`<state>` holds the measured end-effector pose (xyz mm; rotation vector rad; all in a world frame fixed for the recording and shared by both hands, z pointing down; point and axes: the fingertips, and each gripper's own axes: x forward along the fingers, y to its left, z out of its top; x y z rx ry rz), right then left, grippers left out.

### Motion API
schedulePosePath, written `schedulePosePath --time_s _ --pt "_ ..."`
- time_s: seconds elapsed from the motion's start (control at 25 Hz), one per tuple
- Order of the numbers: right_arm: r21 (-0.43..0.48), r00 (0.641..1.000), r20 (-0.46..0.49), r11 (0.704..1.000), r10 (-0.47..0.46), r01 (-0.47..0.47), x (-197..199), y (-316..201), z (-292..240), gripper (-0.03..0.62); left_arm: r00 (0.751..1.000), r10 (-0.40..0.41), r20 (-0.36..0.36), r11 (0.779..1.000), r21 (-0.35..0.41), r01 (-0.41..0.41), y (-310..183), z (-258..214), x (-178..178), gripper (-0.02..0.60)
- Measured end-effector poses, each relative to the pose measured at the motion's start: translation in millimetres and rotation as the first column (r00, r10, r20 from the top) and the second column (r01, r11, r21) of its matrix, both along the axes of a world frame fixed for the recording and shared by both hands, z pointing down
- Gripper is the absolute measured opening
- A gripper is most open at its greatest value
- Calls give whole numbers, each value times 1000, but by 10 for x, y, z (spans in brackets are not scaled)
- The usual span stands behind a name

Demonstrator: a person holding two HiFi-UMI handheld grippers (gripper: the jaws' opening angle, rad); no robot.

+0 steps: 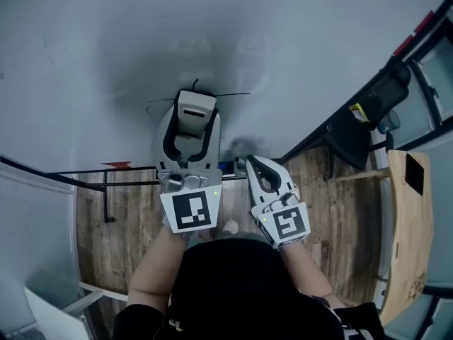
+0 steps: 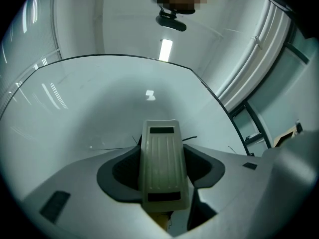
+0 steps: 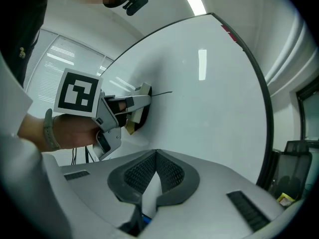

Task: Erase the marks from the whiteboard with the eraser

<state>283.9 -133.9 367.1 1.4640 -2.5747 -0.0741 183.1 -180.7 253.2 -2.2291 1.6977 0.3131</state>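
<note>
Gripping the pale ribbed eraser (image 1: 195,110) at frame centre, the left gripper (image 1: 190,139) holds it against the whiteboard (image 1: 92,48). Just right, the right gripper (image 1: 256,167) has its 2 jaws together, empty, near the board's bottom edge. Thin black marks (image 1: 230,94) flank the eraser; bare board spreads beyond.

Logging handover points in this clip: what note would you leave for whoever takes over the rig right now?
Left gripper: shut on the eraser, which is pressed against the whiteboard.
Right gripper: shut, empty, held to the right near the board's lower edge.
Done: how much has been wiped cannot be told.
Left: thin black marks show on either side of the eraser; wipe across them, probably sideways.
</note>
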Motion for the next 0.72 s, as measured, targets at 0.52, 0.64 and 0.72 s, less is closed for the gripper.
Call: schedulePosePath --time_s 0.52,0.64,0.72 --pt "33 1000 18 999 2 -3 178 231 -38 26 999 -47 14 999 6 47 -4 -74 -12 256" --pt "11 1000 9 1000 11 -11 80 230 -11 26 995 -93 19 996 13 93 -14 -85 -277 256" --pt "-2 1000 0 1000 5 -5 -23 233 15 26 992 -122 18 992 15 122 -19 -82 -480 256"
